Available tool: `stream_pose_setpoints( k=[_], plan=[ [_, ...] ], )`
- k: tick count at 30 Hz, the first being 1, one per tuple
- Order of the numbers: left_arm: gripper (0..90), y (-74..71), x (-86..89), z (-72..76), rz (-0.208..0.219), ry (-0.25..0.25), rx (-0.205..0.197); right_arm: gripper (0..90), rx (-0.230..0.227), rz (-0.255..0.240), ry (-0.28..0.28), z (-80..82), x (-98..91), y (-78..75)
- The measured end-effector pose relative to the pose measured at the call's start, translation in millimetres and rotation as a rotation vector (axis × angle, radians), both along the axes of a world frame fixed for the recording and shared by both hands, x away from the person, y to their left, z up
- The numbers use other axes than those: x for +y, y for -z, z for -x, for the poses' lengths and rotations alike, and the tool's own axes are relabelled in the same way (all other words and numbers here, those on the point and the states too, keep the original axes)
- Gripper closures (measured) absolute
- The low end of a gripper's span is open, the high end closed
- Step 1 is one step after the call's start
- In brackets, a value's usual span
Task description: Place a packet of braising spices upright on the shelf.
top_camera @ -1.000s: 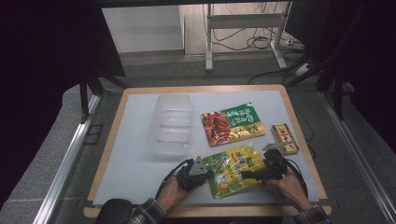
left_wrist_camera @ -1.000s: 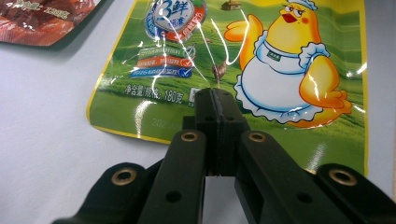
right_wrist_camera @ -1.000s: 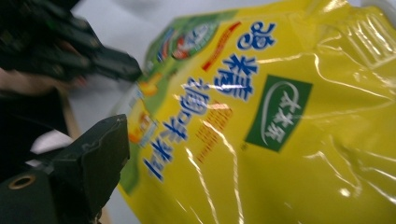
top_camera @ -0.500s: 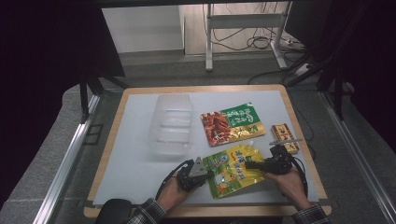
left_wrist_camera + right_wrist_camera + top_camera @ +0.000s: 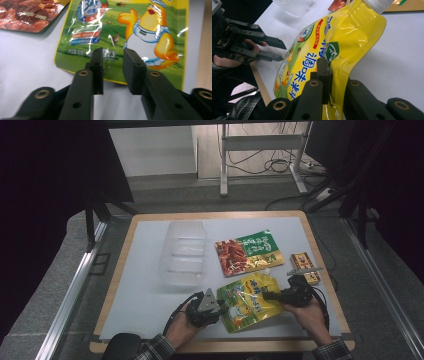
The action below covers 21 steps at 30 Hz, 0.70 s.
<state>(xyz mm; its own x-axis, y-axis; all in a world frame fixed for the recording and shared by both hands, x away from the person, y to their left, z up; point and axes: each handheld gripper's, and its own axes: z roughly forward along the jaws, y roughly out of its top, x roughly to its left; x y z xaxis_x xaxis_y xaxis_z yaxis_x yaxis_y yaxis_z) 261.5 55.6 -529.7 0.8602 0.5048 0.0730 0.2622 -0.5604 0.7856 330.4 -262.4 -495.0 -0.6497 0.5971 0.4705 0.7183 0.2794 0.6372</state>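
Observation:
A yellow pouch (image 5: 247, 302) printed with a cartoon chicken lies at the near middle of the white mat. My right gripper (image 5: 267, 295) has just been closing and is shut on the pouch's right edge; in the right gripper view the yellow pouch (image 5: 352, 32) bends upward from between the jaws of the right gripper (image 5: 332, 75). My left gripper (image 5: 222, 307) sits at the pouch's left edge. Its jaws have just been opening. In the left gripper view the left gripper (image 5: 112, 56) stands open over the rim of the pouch (image 5: 140, 30), with nothing pinched.
A red and green snack bag (image 5: 248, 252) lies just beyond the pouch. A clear plastic container (image 5: 183, 255) stands left of it. A small patterned box (image 5: 305, 265) sits by the right edge of the wooden table (image 5: 320, 255).
The right gripper's jaws have closed on the pouch's right edge. The left gripper's jaws have parted off its left edge. Both hands stay where they were.

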Motion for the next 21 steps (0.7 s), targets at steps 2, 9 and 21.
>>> stream_pose_setpoints(
  k=[2, 9, 21],
  plan=[
    [64.0, -1.2, 0.5, 3.5, -0.016, 0.006, -0.015, 86.8, -0.004, 0.001, -0.003, 0.0, 0.7, -1.5],
    [51.2, -5.5, 11.1, 5.5, -0.003, -0.028, -0.024, 86.9, -0.02, 0.002, -0.015, 1.5, 3.0, -8.3],
    [26.3, -9.1, 24.6, 11.5, 0.031, -0.085, -0.022, 86.9, -0.08, -0.019, -0.042, 6.6, 8.1, -23.7]
  ],
)
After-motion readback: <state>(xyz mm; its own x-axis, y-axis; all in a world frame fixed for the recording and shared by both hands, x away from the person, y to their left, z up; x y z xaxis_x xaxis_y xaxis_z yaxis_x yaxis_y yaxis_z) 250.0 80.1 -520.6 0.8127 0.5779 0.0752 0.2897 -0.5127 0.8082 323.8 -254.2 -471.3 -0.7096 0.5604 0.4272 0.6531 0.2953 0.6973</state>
